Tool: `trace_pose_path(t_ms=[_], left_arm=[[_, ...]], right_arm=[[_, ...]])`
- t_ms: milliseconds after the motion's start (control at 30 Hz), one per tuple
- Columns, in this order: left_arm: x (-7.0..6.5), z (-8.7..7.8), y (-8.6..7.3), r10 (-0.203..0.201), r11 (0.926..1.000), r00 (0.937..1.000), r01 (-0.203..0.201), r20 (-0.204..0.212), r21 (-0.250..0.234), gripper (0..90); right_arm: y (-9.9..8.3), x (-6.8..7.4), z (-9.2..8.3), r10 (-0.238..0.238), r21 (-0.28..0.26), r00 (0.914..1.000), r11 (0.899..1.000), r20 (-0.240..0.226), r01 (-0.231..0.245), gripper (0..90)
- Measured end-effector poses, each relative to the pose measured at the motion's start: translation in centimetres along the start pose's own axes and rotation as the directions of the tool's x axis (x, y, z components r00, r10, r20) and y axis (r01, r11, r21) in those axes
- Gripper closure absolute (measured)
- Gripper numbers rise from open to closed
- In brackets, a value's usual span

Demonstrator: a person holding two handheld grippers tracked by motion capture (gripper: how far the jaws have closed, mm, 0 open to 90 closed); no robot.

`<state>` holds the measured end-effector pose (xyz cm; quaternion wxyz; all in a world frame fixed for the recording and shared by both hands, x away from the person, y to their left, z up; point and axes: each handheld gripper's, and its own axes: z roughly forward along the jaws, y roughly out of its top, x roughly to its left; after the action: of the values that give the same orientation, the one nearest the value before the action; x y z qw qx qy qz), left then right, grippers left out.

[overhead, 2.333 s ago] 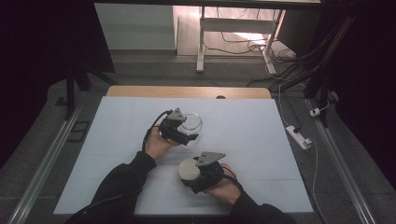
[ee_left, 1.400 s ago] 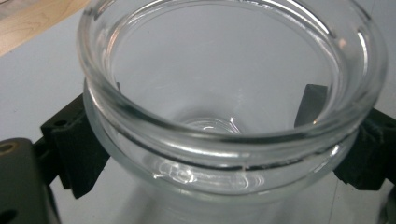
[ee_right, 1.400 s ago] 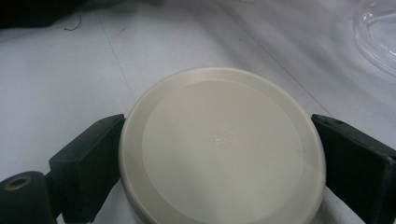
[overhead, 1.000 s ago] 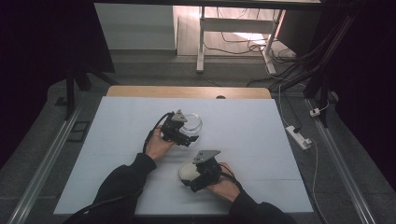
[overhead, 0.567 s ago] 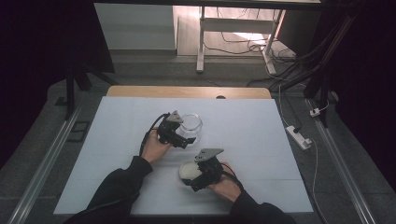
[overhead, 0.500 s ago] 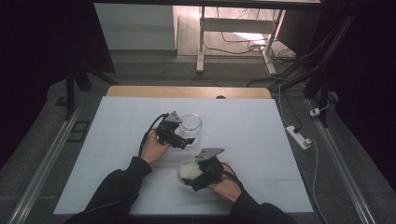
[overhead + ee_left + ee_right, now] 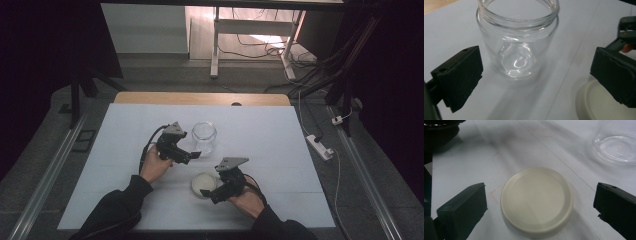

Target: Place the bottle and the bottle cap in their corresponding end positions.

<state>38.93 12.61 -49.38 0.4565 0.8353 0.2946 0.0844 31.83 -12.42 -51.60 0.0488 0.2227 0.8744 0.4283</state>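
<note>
A clear glass jar point(image 7: 204, 136) point(image 7: 517, 42) stands upright and lidless on the white table cover point(image 7: 265, 135). My left gripper point(image 7: 191, 154) point(image 7: 536, 82) is open just in front of the jar, with nothing between its jaws. A cream round lid point(image 7: 204, 183) point(image 7: 536, 198) lies flat on the cover nearer the person. My right gripper point(image 7: 209, 194) point(image 7: 541, 210) is open, its jaws set wide to either side of the lid without touching it. The jar's base point(image 7: 616, 148) shows at the top right of the right gripper view, and the lid's edge point(image 7: 599, 105) at the lower right of the left gripper view.
A wooden table edge point(image 7: 200, 98) runs along the far side. A white power strip point(image 7: 318, 146) lies on the floor right of the table. Metal rails flank the table, and cables lie on the floor behind it.
My left gripper has drawn back slightly from the jar and now sits lower beside it. The right gripper has stayed around the lid, which has not moved.
</note>
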Motion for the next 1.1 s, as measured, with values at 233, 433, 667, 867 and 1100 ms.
trace_pose_path(t_ms=[233, 433, 667, 867, 1100], left_arm=[[-1.0, -1.5, -1.1, -0.002, 0.9998, 1.0000, 0.002, 0.003, 0.020, 0.0], [-1.8, -2.8, -2.3, -0.016, 0.9993, 0.9998, 0.016, 0.011, 0.033, 0.0], [-2.9, -4.2, -3.7, -0.034, 0.9983, 0.9994, 0.034, 0.011, 0.047, 0.0], [-3.9, -5.2, -4.8, -0.043, 0.9971, 0.9990, 0.042, 0.011, 0.063, 0.0], [-4.9, -6.6, -5.9, -0.054, 0.9969, 0.9985, 0.054, -0.001, 0.057, 0.0]], right_arm=[[-0.2, -0.3, -1.3, 0.006, -0.013, 0.9997, 1.000, 0.025, -0.005, 0.0], [-0.4, -0.4, -2.2, 0.008, -0.014, 0.9988, 1.000, 0.048, -0.008, 0.0], [-0.8, -0.5, -2.9, 0.004, 0.008, 0.9972, 1.000, 0.074, -0.004, 0.0], [-1.1, -0.5, -3.8, 0.018, 0.007, 0.9946, 1.000, 0.103, -0.019, 0.0], [-1.5, -0.5, -4.9, 0.025, -0.003, 0.9914, 1.000, 0.129, -0.025, 0.0]])
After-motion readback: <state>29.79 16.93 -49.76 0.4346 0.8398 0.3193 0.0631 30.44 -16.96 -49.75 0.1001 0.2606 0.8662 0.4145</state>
